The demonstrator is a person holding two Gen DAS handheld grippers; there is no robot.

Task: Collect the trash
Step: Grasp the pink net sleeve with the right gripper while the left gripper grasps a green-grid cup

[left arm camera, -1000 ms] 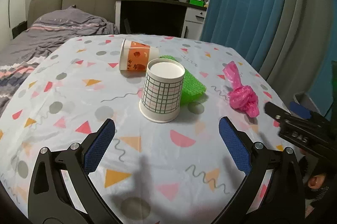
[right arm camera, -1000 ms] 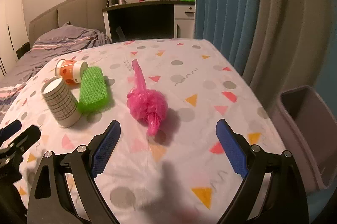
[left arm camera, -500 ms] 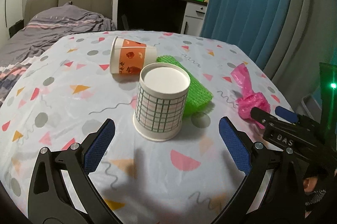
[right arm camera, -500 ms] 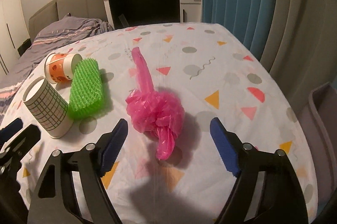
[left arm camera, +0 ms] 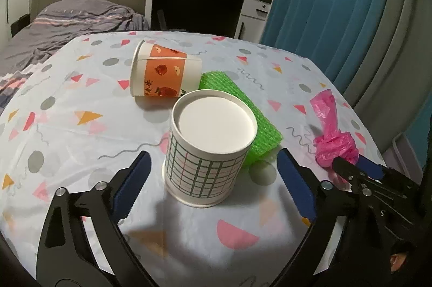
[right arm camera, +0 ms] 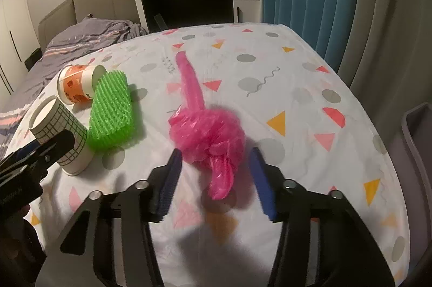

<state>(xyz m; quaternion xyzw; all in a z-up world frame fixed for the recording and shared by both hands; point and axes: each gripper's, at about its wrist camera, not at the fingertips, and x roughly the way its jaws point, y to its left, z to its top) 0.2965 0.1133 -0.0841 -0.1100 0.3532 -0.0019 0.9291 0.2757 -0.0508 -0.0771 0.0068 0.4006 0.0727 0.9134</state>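
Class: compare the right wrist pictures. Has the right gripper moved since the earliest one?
Yes. The right gripper has moved in toward the knotted pink plastic bag, which lies on the patterned tablecloth. Its fingers have just been closing; the bag's tail lies between them, ungripped.

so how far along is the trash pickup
Done: nothing; all four pieces lie on the table. In hand: right gripper has just been closing around the pink bag; pads not pressing yet. Open left gripper flanks the grid cup. Left: orange cup, green sponge.
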